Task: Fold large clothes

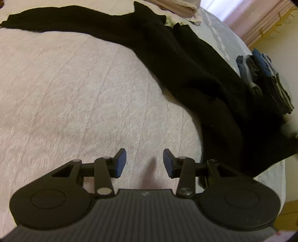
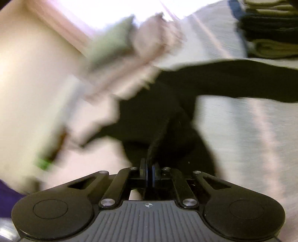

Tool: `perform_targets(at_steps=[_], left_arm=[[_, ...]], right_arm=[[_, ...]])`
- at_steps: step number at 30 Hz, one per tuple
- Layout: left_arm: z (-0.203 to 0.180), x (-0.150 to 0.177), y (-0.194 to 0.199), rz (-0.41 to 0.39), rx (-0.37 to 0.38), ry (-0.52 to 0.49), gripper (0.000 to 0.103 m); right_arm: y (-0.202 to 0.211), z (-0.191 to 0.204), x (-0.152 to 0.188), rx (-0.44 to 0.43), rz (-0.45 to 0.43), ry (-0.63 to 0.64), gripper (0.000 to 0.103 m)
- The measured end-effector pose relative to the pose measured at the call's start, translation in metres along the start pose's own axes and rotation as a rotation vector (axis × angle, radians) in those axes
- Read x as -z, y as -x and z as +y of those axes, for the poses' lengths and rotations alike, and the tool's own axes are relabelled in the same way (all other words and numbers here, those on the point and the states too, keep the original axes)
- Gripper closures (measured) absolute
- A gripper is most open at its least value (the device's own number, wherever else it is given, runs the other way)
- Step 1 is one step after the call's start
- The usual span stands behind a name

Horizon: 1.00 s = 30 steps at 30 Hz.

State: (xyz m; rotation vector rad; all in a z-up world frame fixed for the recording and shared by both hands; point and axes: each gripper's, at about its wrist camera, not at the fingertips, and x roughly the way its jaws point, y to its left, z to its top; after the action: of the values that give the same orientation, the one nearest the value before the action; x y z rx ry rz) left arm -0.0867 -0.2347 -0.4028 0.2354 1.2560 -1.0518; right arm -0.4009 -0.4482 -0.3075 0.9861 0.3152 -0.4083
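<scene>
Closest to my left camera, the left gripper (image 1: 144, 162) hangs over bare bedspread (image 1: 65, 96) with its fingers apart and nothing between them. My right gripper (image 2: 148, 170) has its fingers together, pinching a fold of the black garment (image 2: 160, 119); that view is smeared, so I cannot say which edge of the garment I hold.

From the left camera the garment (image 1: 186, 61) runs as a long dark band from 10 o'clock, across the top, and down to 3 o'clock, lying flat on the bedspread with some creases near 1 o'clock. A stack of folded clothes (image 1: 264, 80) sits just beside it at 2 o'clock, and a pale folded pile (image 1: 178, 8) lies at 12.

I judge the garment to be soft, limp knit, fairly thick: light enough for one pinch, but it will sag and drag wherever it is unsupported, and it should not slip from the pads. Nothing about it is fragile. I would take it with the left gripper at the near edge around 3 o'clock, or at a corner, catching a single layer so the two holds can stretch it flat before folding.
</scene>
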Motion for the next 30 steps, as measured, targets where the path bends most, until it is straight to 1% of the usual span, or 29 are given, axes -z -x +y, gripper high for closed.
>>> perform_targets(at_steps=[1,2,3,4,5,6,7,8,11,13,14,16,17,18,19,20,22,23,24,25,26,28,30], left_arm=[[0.0,0.001,0.001,-0.002,-0.006,0.004,0.065],[-0.001,0.001,0.002,-0.006,-0.005,0.008,0.065],[-0.003,0.002,0.002,-0.011,-0.002,0.01,0.065],[-0.005,0.002,0.001,-0.015,0.004,0.006,0.065],[-0.011,0.001,-0.002,-0.018,0.011,0.0,0.065],[-0.017,0.0,-0.006,-0.021,0.021,-0.007,0.065],[-0.021,0.0,-0.009,-0.023,0.035,-0.011,0.065],[-0.026,-0.001,-0.014,-0.023,0.056,-0.014,0.065],[-0.049,-0.001,-0.035,0.003,0.142,-0.014,0.065],[-0.067,-0.001,-0.048,0.009,0.173,-0.025,0.065],[-0.076,-0.001,-0.052,0.008,0.182,-0.043,0.065],[-0.091,-0.001,-0.06,0.007,0.218,-0.063,0.063],[-0.096,-0.002,-0.063,0.002,0.24,-0.06,0.059],[-0.098,-0.003,-0.067,-0.006,0.261,-0.041,0.055],[-0.1,-0.004,-0.072,-0.006,0.283,-0.006,0.054],[-0.1,-0.005,-0.078,0.001,0.309,0.031,0.049],[-0.104,-0.005,-0.091,0.011,0.352,0.091,0.048],[-0.107,-0.005,-0.096,0.011,0.372,0.102,0.052],[-0.111,-0.005,-0.1,0.012,0.399,0.104,0.077],[-0.113,-0.006,-0.103,0.026,0.426,0.109,0.09],[-0.114,-0.005,-0.104,0.031,0.438,0.122,0.097],[-0.11,-0.002,-0.09,-0.012,0.447,0.133,0.099],[-0.106,-0.003,-0.061,-0.049,0.418,0.089,0.1]], right_arm=[[0.017,0.006,-0.011,-0.037,-0.084,-0.004,0.103],[0.034,0.005,-0.022,-0.02,-0.157,-0.013,0.103],[0.049,-0.001,-0.033,0.022,-0.219,-0.027,0.103],[0.063,-0.011,-0.042,0.093,-0.276,-0.037,0.103],[0.075,-0.026,-0.052,0.199,-0.319,-0.054,0.103],[0.083,-0.046,-0.059,0.312,-0.335,-0.083,0.103],[0.087,-0.066,-0.064,0.409,-0.323,-0.117,0.103],[0.088,-0.083,-0.068,0.469,-0.31,-0.144,0.103],[0.075,-0.119,-0.067,0.572,-0.227,-0.189,0.103],[0.061,-0.134,-0.062,0.638,-0.167,-0.205,0.103],[0.055,-0.14,-0.058,0.65,-0.159,-0.221,0.102],[0.053,-0.146,-0.054,0.64,-0.172,-0.237,0.102],[0.054,-0.148,-0.051,0.639,-0.178,-0.242,0.102],[0.054,-0.15,-0.05,0.634,-0.182,-0.246,0.102],[0.058,-0.15,-0.047,0.624,-0.184,-0.249,0.102],[0.063,-0.144,-0.046,0.617,-0.184,-0.248,0.102],[0.064,-0.145,-0.046,0.605,-0.176,-0.245,0.102],[0.066,-0.142,-0.045,0.6,-0.171,-0.244,0.102],[0.067,-0.141,-0.045,0.596,-0.166,-0.239,0.102],[0.069,-0.139,-0.044,0.592,-0.162,-0.233,0.102],[0.071,-0.136,-0.043,0.587,-0.156,-0.225,0.102],[0.073,-0.131,-0.039,0.573,-0.141,-0.212,0.102],[0.077,-0.122,-0.033,0.55,-0.118,-0.201,0.102]])
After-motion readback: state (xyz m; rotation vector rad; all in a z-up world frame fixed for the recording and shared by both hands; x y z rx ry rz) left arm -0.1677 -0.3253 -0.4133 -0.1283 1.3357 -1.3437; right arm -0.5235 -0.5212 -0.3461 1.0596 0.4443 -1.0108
